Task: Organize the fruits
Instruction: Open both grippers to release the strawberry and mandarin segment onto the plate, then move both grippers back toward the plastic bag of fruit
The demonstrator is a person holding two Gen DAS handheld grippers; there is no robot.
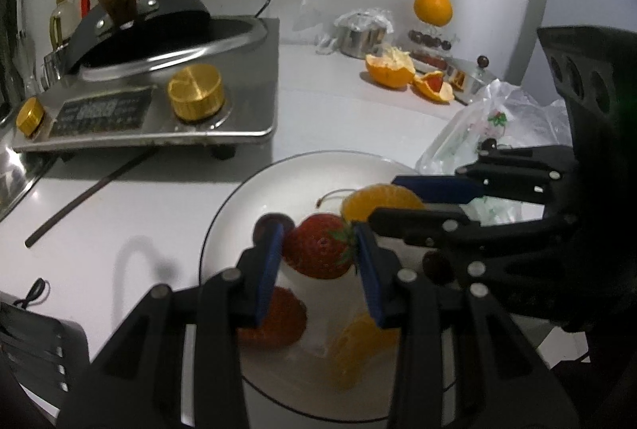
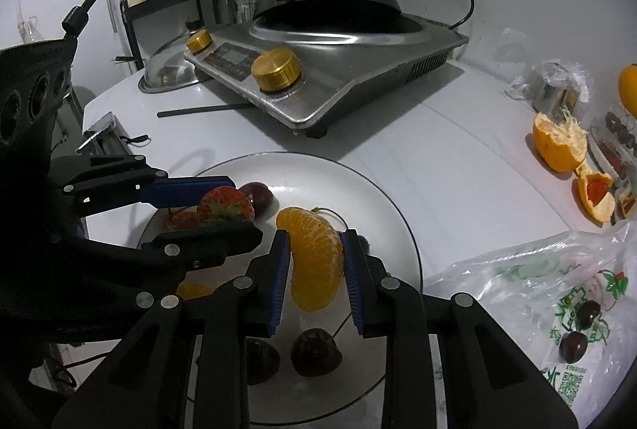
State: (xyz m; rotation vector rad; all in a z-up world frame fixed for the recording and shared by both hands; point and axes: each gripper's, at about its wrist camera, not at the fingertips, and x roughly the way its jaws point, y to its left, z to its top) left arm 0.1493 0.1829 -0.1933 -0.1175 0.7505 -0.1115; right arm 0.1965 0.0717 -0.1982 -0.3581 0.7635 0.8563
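A white plate (image 1: 231,206) with a dark rim holds fruit. My left gripper (image 1: 318,250) is shut on a red strawberry (image 1: 314,250) and holds it over the plate; it also shows in the right wrist view (image 2: 225,206). My right gripper (image 2: 316,262) is shut on an orange segment (image 2: 314,258), also over the plate (image 2: 378,198); the segment shows in the left wrist view (image 1: 378,204). On the plate lie another strawberry (image 1: 278,317), another orange segment (image 1: 358,349) and dark cherries (image 2: 314,351).
A steel cooker (image 1: 159,98) with gold knobs and a black wok stands at the back left. A black chopstick (image 1: 87,194) lies beside it. Orange peel (image 1: 392,69), a whole orange (image 1: 433,7) and a steel pot (image 1: 360,35) sit at the back right. A plastic bag (image 2: 537,289) with cherries lies right of the plate.
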